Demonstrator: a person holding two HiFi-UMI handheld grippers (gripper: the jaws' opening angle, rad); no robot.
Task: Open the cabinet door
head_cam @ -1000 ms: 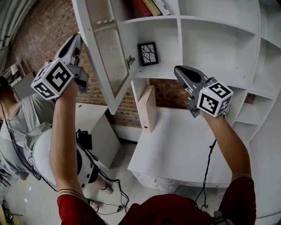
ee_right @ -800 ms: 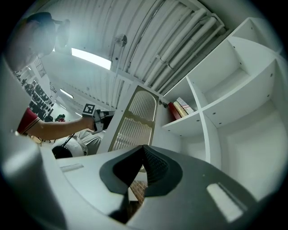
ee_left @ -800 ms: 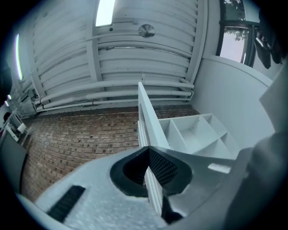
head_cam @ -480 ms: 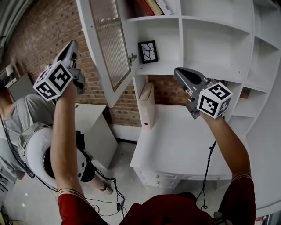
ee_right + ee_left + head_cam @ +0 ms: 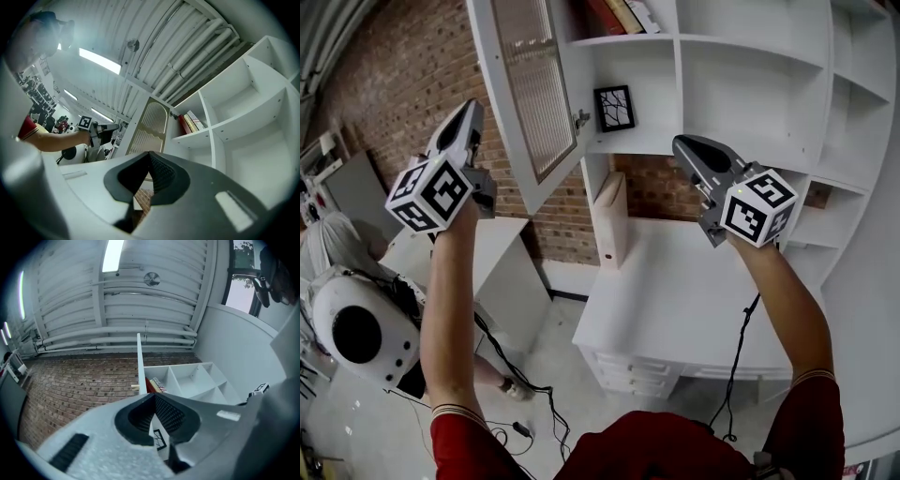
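The white cabinet door point(image 5: 530, 89), with a ribbed glass panel, stands swung open to the left of the shelf unit point(image 5: 750, 66). My left gripper point(image 5: 470, 110) is shut on nothing, left of the door's outer face and apart from it. In the left gripper view my left gripper point(image 5: 153, 394) has its pads together, and the door point(image 5: 139, 359) shows edge-on beyond them. My right gripper point(image 5: 680, 143) hangs shut in front of the open shelves, holding nothing. The right gripper view shows my right gripper point(image 5: 150, 153) closed, with the door point(image 5: 151, 125) and the left gripper point(image 5: 111, 130) beyond.
On the shelves are a framed picture point(image 5: 615, 112) and books point(image 5: 619, 14). A tan file box point(image 5: 614, 225) stands on the white desk point(image 5: 694, 300). A brick wall point(image 5: 403, 75), a white round machine point(image 5: 356, 333), floor cables point(image 5: 530, 412) and a person point(image 5: 328, 246) are at left.
My left gripper has come down and drawn away from the door. The right gripper has shifted slightly. The door stays open. The person at left has moved back.
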